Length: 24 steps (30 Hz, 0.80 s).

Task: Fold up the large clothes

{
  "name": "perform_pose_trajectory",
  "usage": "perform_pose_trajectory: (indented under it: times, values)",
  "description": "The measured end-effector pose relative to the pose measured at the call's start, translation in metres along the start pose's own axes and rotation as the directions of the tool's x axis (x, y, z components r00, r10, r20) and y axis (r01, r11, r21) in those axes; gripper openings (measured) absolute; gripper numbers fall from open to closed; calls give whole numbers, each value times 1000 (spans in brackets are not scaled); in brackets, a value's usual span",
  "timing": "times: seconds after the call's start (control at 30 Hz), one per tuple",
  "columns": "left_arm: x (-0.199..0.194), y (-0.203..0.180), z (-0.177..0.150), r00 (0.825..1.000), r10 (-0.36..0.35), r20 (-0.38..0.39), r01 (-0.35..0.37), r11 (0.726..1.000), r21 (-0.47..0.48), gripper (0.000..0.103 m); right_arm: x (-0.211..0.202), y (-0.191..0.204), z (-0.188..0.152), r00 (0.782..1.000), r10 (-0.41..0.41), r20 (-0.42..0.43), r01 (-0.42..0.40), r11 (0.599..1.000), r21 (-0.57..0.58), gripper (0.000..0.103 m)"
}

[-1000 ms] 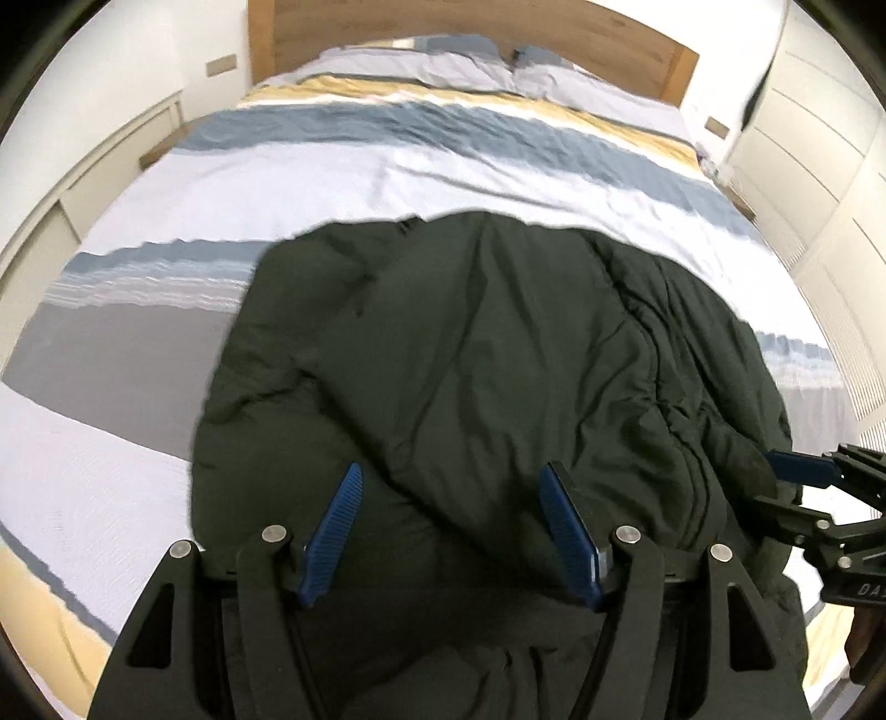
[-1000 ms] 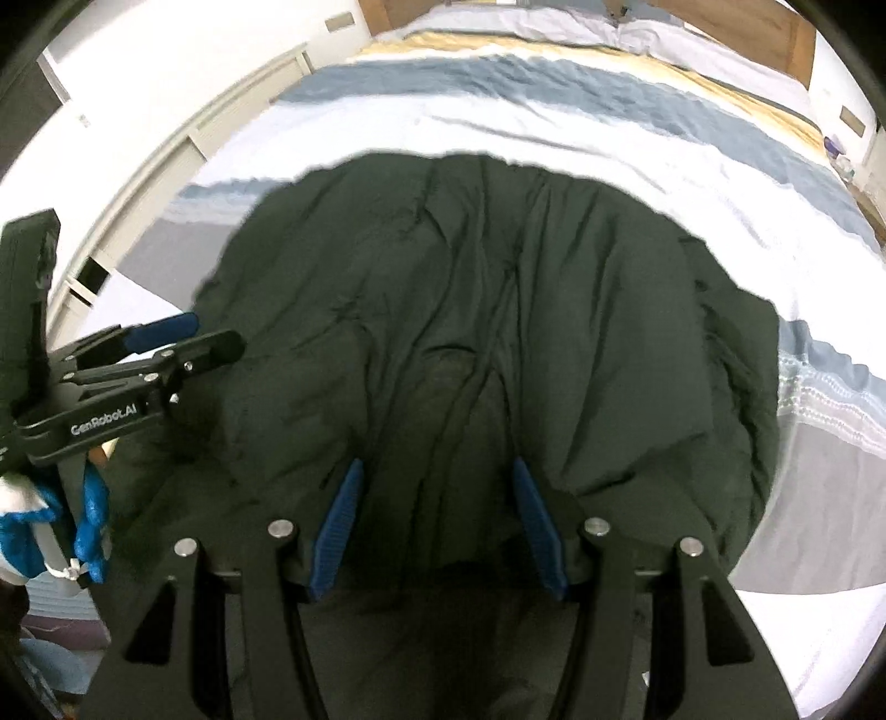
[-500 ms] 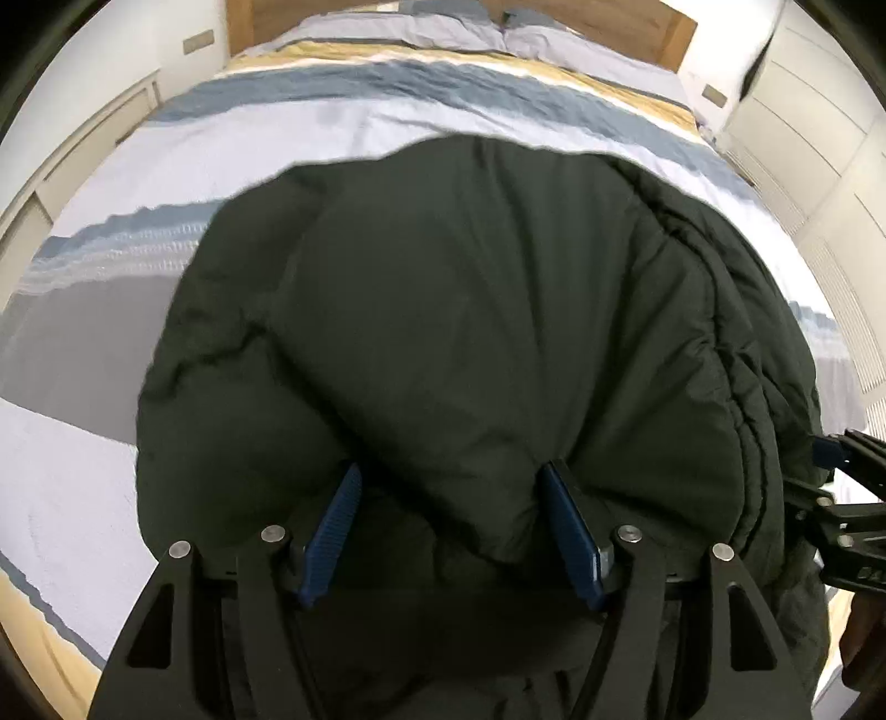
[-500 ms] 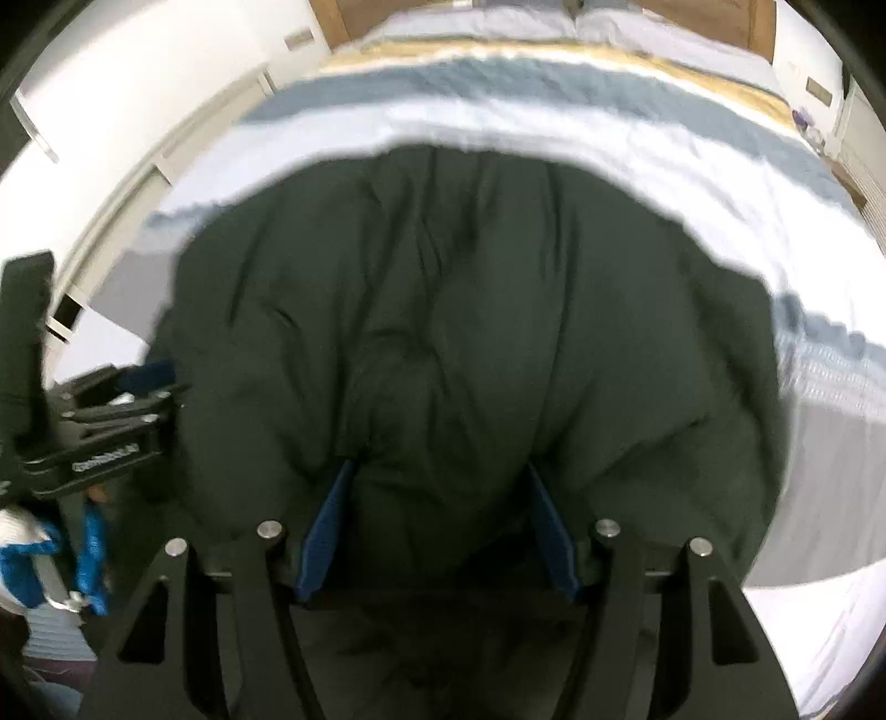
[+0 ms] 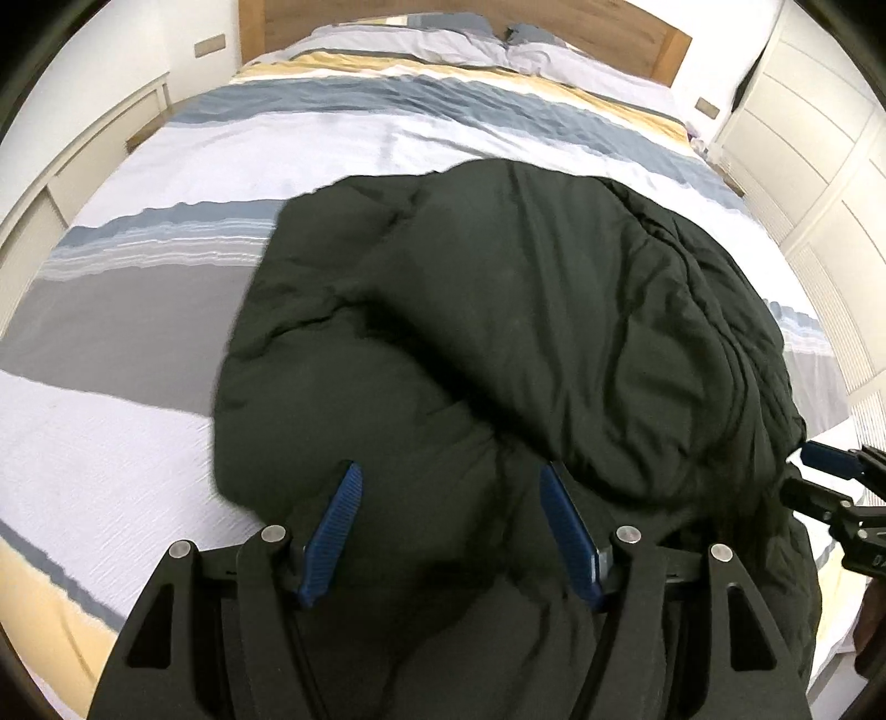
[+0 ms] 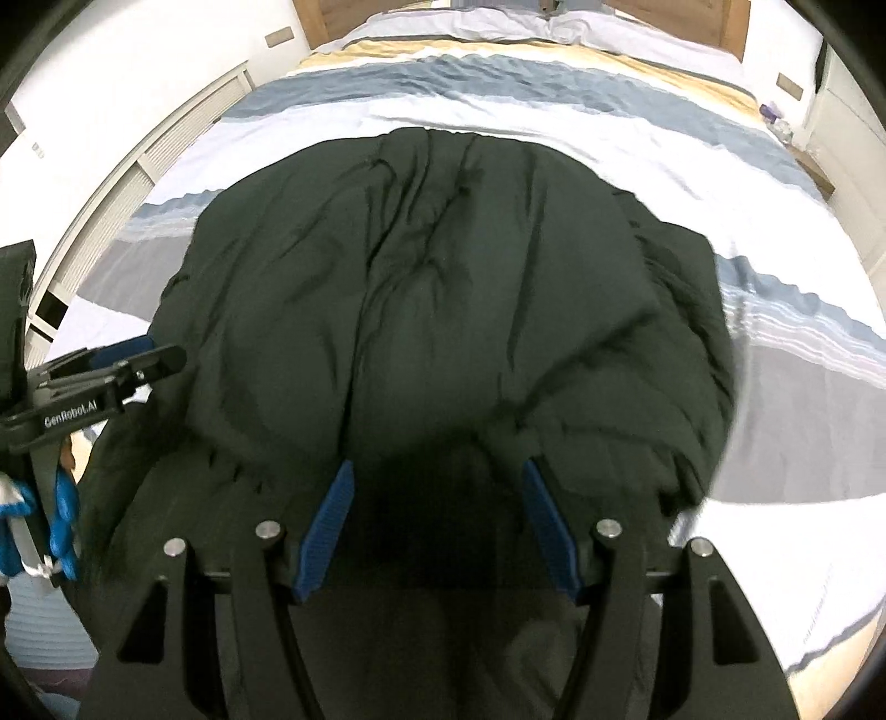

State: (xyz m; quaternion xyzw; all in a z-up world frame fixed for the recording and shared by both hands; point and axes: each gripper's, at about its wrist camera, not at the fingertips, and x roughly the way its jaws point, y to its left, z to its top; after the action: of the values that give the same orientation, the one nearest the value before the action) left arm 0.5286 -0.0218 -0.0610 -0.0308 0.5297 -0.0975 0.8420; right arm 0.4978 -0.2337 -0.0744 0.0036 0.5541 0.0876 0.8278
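A large dark green padded jacket [image 5: 498, 332] lies bunched on the bed, also filling the right wrist view [image 6: 443, 304]. My left gripper [image 5: 451, 482] is open, its blue pads either side of the jacket's near fold, with fabric between them. My right gripper [image 6: 437, 476] is open the same way over the jacket's near edge. Each gripper shows in the other's view: the right one at the right edge [image 5: 830, 487], the left one at the left edge [image 6: 111, 376].
The bed [image 5: 138, 443] has a striped grey, blue, white and yellow cover, with pillows [image 5: 443, 39] by a wooden headboard [image 5: 637, 27]. White cabinets [image 5: 819, 138] stand to the right, a white unit [image 6: 138, 166] to the left.
The jacket's near part was lifted and pushed toward the headboard, bulging high half a second ago. It has now dropped back into a folded heap, and both grippers have pulled back a little.
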Motion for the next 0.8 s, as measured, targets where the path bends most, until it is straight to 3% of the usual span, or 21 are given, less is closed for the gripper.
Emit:
perform_pose_trajectory:
  times: [0.3, 0.47, 0.67, 0.8]
  values:
    - [-59, 41, -31, 999, 1, 34, 0, 999, -54, 66, -59, 5, -45, 999, -46, 17, 46, 998, 33, 62]
    - [-86, 66, -54, 1000, -12, 12, 13, 995, -95, 67, -84, 7, -65, 997, -70, 13, 69, 996, 51, 62]
    - [-119, 99, -81, 1000, 12, -11, -13, 989, -145, 83, -114, 7, -90, 995, -95, 3, 95, 992, 84, 62]
    - [-131, 128, -97, 999, 29, -25, -34, 979, -202, 85, -125, 4, -105, 993, -118, -15, 119, 987, 105, 62]
